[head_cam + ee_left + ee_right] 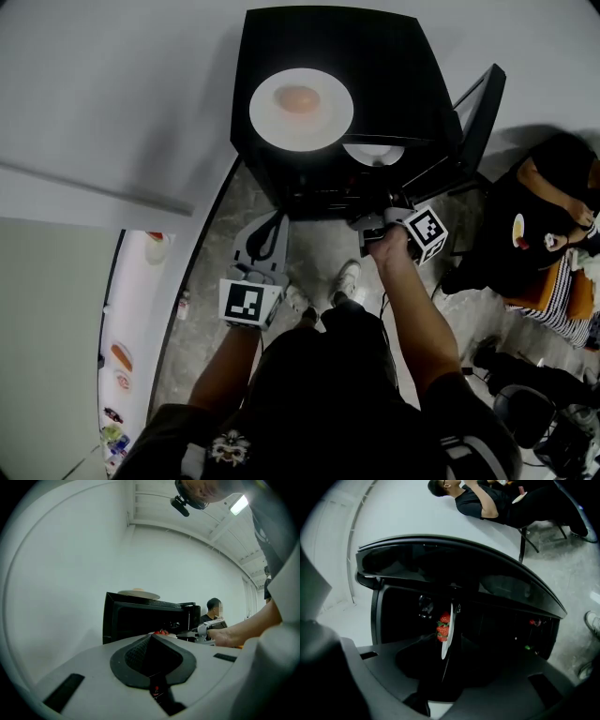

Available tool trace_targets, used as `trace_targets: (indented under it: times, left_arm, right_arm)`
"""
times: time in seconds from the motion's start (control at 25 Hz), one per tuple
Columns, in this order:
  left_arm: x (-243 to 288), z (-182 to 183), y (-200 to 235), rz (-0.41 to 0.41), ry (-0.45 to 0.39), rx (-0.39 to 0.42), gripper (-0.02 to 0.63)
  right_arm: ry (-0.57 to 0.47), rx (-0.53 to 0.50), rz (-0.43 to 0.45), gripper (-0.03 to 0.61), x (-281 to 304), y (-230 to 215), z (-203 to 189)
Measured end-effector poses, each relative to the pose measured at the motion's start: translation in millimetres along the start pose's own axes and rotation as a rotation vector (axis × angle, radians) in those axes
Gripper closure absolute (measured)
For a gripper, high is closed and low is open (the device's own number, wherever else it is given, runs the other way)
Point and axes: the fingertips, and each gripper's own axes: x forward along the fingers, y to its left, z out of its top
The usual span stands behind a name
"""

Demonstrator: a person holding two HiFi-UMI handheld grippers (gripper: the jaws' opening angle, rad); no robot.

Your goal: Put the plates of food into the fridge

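Note:
A small black fridge [375, 66] stands with its door [478, 112] swung open to the right. On its top sits a white plate [301, 109] with pale orange food [298, 97]. A second white plate [373, 153] with strawberries [443, 627] sits inside the opening. My right gripper [380, 211] reaches into the fridge. In the right gripper view this plate [448, 630] shows edge-on between the parted jaws of the right gripper [445, 663], which stand open around its rim. My left gripper [275, 220] hangs shut and empty in front of the fridge, lower left.
A person [553, 216] sits on a chair to the right of the fridge door. A white counter [131, 328] with small items runs along the left. My own feet [347, 279] stand on the speckled floor just before the fridge.

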Motion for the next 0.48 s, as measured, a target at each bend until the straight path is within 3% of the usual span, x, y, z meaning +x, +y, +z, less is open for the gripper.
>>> trace_targets:
  times: [0.32, 0.48]
  left_arm:
    - [-7.6, 14.1, -0.7, -0.018, -0.043, 0.011, 0.591]
    - [-11.5, 24.7, -6.8, -0.029, -0.074, 0.012, 0.591]
  right_arm:
    - [0.047, -0.256, 0.098, 0.413, -56.7, 42.1, -12.0]
    - [0.086, -0.517, 0.185, 0.424, -72.4, 78.5, -27.1]
